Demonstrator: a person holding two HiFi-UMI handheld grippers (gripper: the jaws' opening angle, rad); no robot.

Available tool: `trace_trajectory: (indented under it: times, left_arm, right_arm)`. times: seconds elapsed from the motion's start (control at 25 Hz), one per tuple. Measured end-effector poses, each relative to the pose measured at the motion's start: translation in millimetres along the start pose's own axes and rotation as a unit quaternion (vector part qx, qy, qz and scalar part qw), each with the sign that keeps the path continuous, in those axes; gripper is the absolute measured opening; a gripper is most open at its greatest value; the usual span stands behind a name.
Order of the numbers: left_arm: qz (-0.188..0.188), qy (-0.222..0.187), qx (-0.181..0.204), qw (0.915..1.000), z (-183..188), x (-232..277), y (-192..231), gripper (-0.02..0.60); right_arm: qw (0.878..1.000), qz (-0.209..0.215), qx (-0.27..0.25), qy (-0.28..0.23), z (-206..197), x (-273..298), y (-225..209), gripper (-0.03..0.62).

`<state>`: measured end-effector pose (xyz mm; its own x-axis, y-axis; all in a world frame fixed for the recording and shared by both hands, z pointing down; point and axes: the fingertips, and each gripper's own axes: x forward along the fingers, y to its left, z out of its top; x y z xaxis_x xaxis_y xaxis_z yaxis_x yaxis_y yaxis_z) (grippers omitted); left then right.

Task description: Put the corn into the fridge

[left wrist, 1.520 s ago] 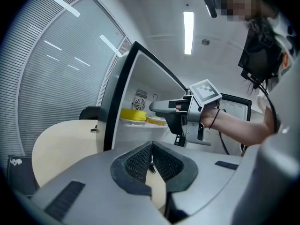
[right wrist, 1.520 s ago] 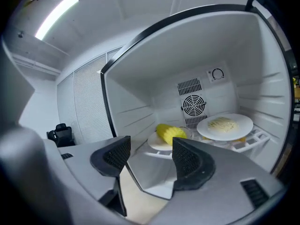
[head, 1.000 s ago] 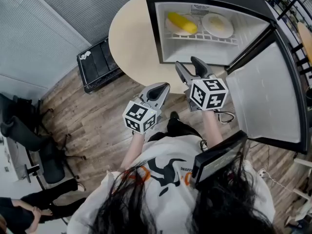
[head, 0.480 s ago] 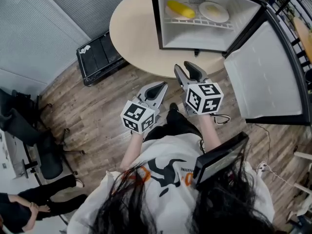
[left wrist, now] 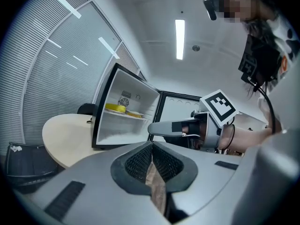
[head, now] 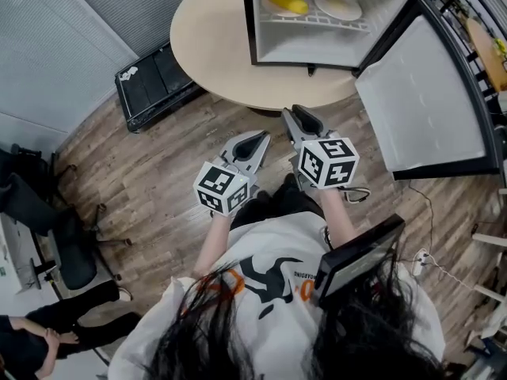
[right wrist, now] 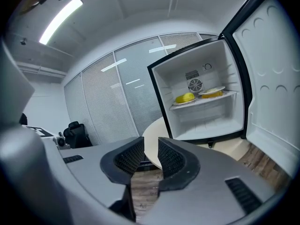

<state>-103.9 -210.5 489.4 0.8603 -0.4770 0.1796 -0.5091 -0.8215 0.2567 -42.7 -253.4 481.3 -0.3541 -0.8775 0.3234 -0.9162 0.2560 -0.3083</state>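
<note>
A wood floor (head: 158,172) holds a round table (head: 214,46) with an open fridge (head: 309,50) on it. The corn (head: 285,0) lies at the shelf's (head: 341,22) left end. The left tongs (head: 257,138) are clenched and empty. The right tongs (head: 299,115) have just been closing to a narrow gap, nothing between them.

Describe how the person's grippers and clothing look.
The left gripper and right gripper are grey, pointed, with black textured pads and white cubes of black square markers. A cord loops beside the right wrist. The shirt is white, short-sleeved, printed black and orange. The right jaws have just been closing, empty.
</note>
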Motion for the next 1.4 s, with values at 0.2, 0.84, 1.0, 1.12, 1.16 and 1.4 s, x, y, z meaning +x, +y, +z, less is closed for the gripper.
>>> trace_trajectory:
  times: [0.2,0.84,1.0,1.12,1.16,1.4]
  left_arm:
    - [0.004,-0.006,-0.007,1.0,-0.2,-4.6,-3.1,0.012]
    - [0.016,-0.01,-0.007,0.9998,-4.4,10.0,-55.2,0.012]
    - [0.014,-0.002,-0.002,0.9999,-14.5,12.9,-90.8,0.012]
    - [0.014,0.004,0.002,0.9999,-21.5,10.0,-116.8,0.012]
    - [0.015,0.005,0.003,0.9999,-23.3,8.4,-124.6,0.012]
    - [0.019,0.01,0.012,0.9997,-35.6,-2.1,-164.9,0.012]
  right_arm:
    - [1.0,-0.002,0.0,0.012,-9.5,-7.3,0.8,0.092]
    - [1.0,-0.011,0.013,0.025,-30.9,-75.6,-30.7,0.086]
    - [1.0,-0.004,0.019,0.024,-41.5,-104.4,-36.1,0.086]
    - [0.999,0.006,0.022,0.024,-48.5,-125.3,-34.0,0.086]
    - [0.999,0.009,0.023,0.023,-50.6,-131.7,-32.8,0.086]
    - [0.999,0.024,0.023,0.023,-65.1,-166.8,-27.0,0.086]
